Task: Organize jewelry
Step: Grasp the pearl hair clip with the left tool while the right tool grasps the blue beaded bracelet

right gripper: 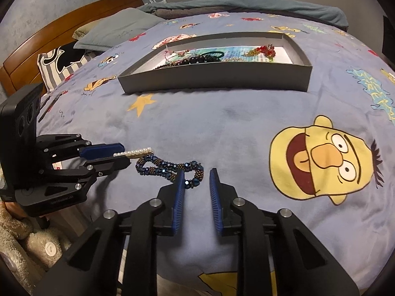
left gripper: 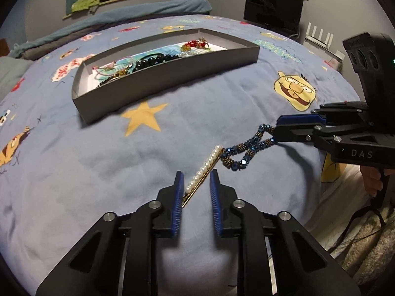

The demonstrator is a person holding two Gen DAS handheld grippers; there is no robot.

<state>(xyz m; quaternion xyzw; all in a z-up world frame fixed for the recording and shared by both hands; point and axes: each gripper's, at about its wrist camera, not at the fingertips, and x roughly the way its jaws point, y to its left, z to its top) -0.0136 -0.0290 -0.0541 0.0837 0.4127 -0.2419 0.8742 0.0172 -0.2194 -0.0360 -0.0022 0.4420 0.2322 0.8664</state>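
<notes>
A pearl hair pin (left gripper: 205,166) with a gold bar lies on the blue cartoon bedspread. It sits between the narrowed jaws of my left gripper (left gripper: 196,178), leaning on the left pad, with a gap to the right pad. The right wrist view shows this left gripper (right gripper: 126,155) from the side, the pearl pin (right gripper: 134,152) sticking out past its tips. A dark blue beaded bracelet (right gripper: 163,166) lies twisted beside the pin. One end of it rests between the jaws of my right gripper (right gripper: 197,172), against the left pad only. A grey box (left gripper: 160,83) farther back holds several jewelry pieces.
The grey box (right gripper: 214,79) sits mid-bed. Pillows (right gripper: 118,28) and a wooden headboard (right gripper: 74,24) are at the bed's left end. A black monitor (left gripper: 272,9) stands past the far right corner. A hand (left gripper: 372,180) holds the right gripper (left gripper: 276,128) by the bed's edge.
</notes>
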